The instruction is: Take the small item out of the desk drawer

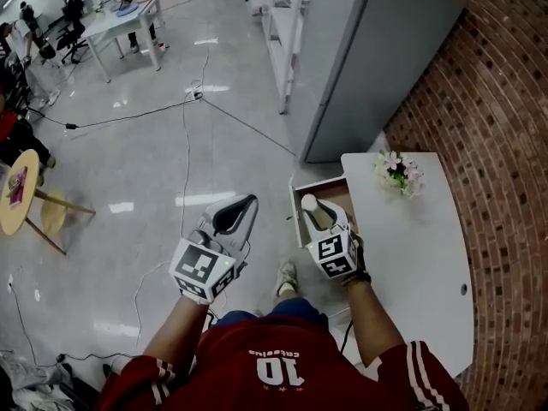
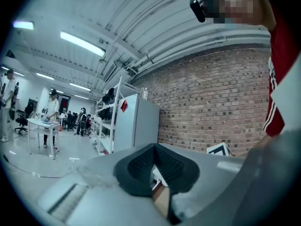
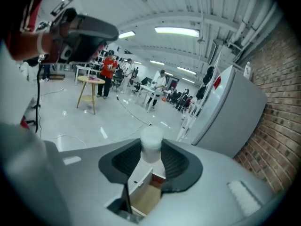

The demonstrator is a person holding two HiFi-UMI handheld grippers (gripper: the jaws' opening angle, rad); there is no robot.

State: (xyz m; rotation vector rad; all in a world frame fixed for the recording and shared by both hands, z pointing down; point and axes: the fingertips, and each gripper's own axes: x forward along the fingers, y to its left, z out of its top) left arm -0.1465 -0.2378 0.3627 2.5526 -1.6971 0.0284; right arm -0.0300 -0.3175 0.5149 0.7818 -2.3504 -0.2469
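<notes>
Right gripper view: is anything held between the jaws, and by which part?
Yes. The right gripper pinches a small white item by its lower sides, and the item's rounded top sticks out past the jaw tips.

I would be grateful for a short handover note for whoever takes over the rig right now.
Left tool: shut, nothing in it, held off to the side of the drawer.
Right tool: shut on the small white item, held above the drawer.
Drawer: open, at the white desk.
Done: the item is lifted clear of the drawer.
Left: set the item down, probably on the desk top; the drawer may need closing.
</notes>
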